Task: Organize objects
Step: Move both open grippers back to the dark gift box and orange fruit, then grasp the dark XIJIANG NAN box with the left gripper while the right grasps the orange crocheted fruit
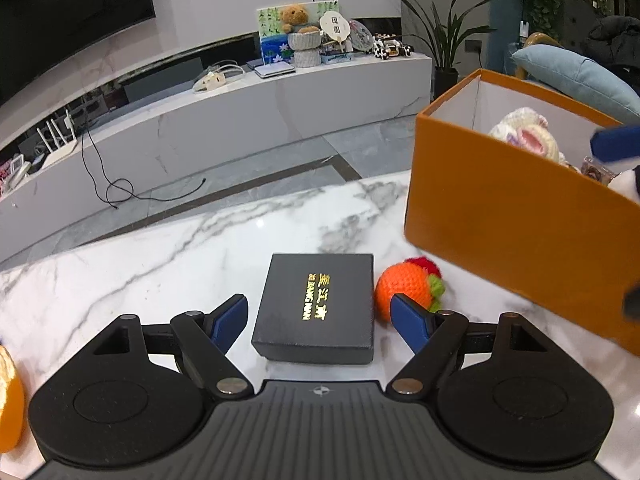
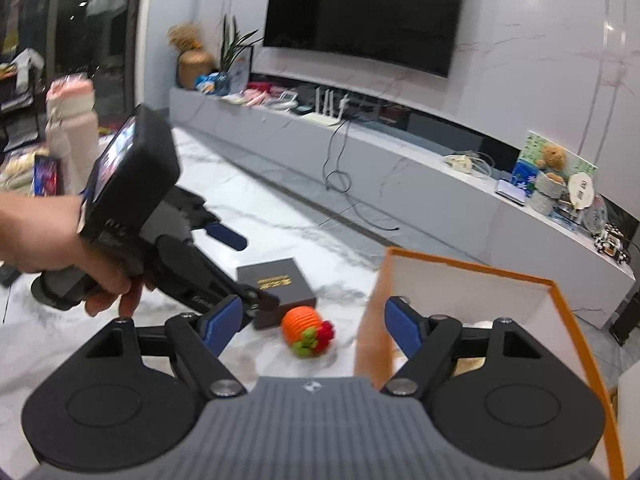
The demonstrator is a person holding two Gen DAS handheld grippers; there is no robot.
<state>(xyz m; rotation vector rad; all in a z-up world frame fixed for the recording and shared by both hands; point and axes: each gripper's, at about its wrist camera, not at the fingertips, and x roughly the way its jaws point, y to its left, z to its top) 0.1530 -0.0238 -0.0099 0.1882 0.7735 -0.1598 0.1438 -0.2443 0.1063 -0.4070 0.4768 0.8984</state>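
Black claw [image 1: 318, 322] bears blue pads and silver screws.

A wall television [image 2: 366, 12] hangs above a teddy bear [image 1: 295, 18] and potted plant [image 1: 444, 40].

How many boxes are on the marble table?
2. The small black box with gold letters lies flat between the open left tongs. The big orange box stands to its right, with toys inside. Other boxes could be hidden out of view.
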